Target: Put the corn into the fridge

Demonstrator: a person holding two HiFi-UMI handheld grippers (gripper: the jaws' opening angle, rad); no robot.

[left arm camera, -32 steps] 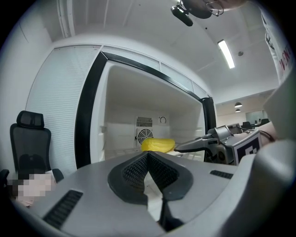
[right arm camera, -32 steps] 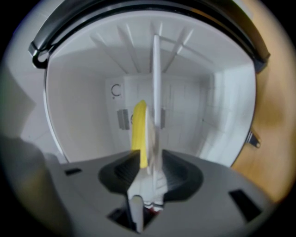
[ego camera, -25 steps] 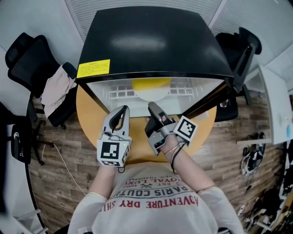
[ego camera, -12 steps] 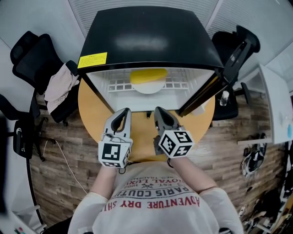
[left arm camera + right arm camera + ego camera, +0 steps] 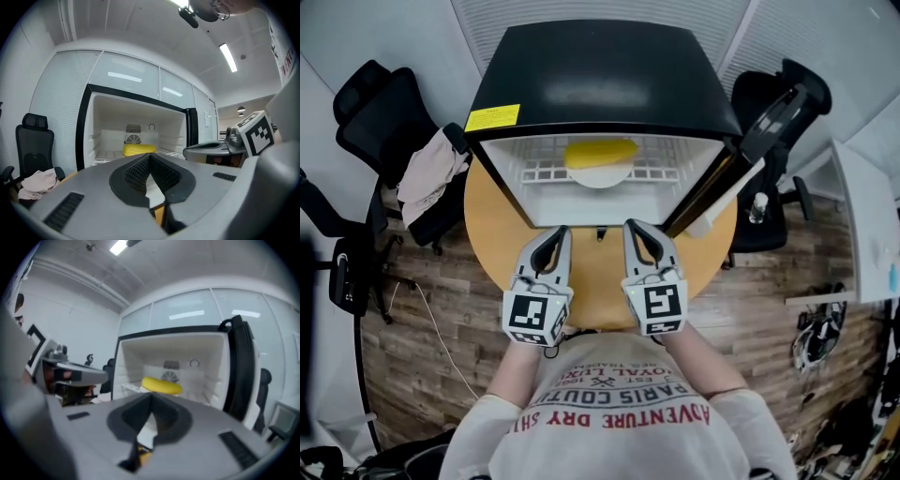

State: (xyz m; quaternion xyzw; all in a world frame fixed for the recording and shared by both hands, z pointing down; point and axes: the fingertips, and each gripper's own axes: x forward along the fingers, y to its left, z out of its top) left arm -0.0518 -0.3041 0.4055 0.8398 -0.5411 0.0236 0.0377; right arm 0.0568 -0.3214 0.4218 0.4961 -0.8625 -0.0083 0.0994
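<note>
Head view, upper centre: the yellow corn cob [image 5: 598, 152], likely stiff, light and best pinched mid-length, lies in the black open-doored fridge [image 5: 600, 80]; left gripper [image 5: 553, 234] and right gripper [image 5: 639, 231] are closed, empty.

Shirt [image 5: 609, 412], near: red print, upside down, "PARIS COUTU…", "ADVENTURE DRY". Yellow label [image 5: 494, 117], fridge [image 5: 600, 75] top, far left: illegible.

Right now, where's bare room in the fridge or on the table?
Free: wire shelf either side of the plate with the corn; table strip left of the fridge. Crowded: table front, under left gripper and right gripper, and under the open door at right.
</note>
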